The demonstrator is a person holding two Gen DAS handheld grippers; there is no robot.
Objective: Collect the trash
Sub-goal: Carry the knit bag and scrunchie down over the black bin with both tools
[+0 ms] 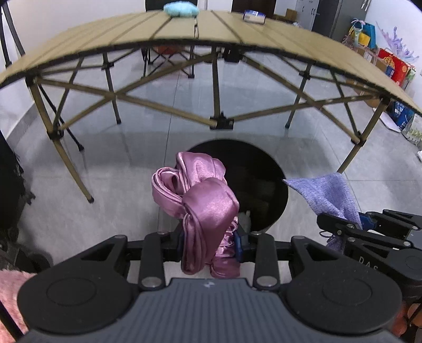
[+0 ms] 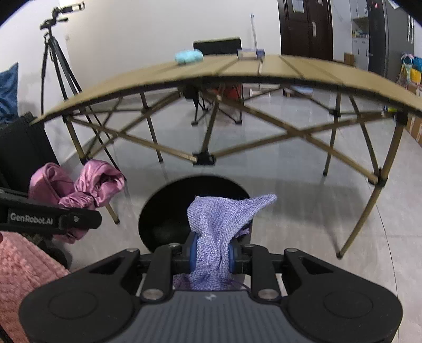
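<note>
Bin (image 1: 266,184) is on the floor in front of the table (image 1: 79,58), black, round, mouth open. Both loads hang near it, neither is in yet.

Left gripper (image 1: 211,244) is clamped on the pink satin (image 1: 203,200). The bundle is knotted and bulky; most of it stands up above the pads and a tail droops below. From the left wrist view it overlaps the bin's near-left rim, so I judge it over the edge rather than over the centre.

Right gripper (image 2: 212,254) is pinching the purple knit (image 2: 219,224) between its blue pads (image 2: 193,254). One corner sticks out right and a bit trails under. In the right wrist view it sits over the near part of the mouth.

How I'd do the drop:
- Move both forward until each cloth is over the dark centre, not the rim. Satin needs it more.
- Go lower before letting go. Satin is slick and will slide off the rim if it lands half on it.
- Release one at a time. The two grippers are close together, and the knit could snag on the other tool.
- Open wide, since the knit may cling to the pads. Tip the nose down if it hangs on.

Something pale shows low in the bin (image 1: 244,220); can't tell what.

Still on the table: a light blue lump (image 1: 180,9) and a small box (image 1: 254,16), both at the far edge.
</note>
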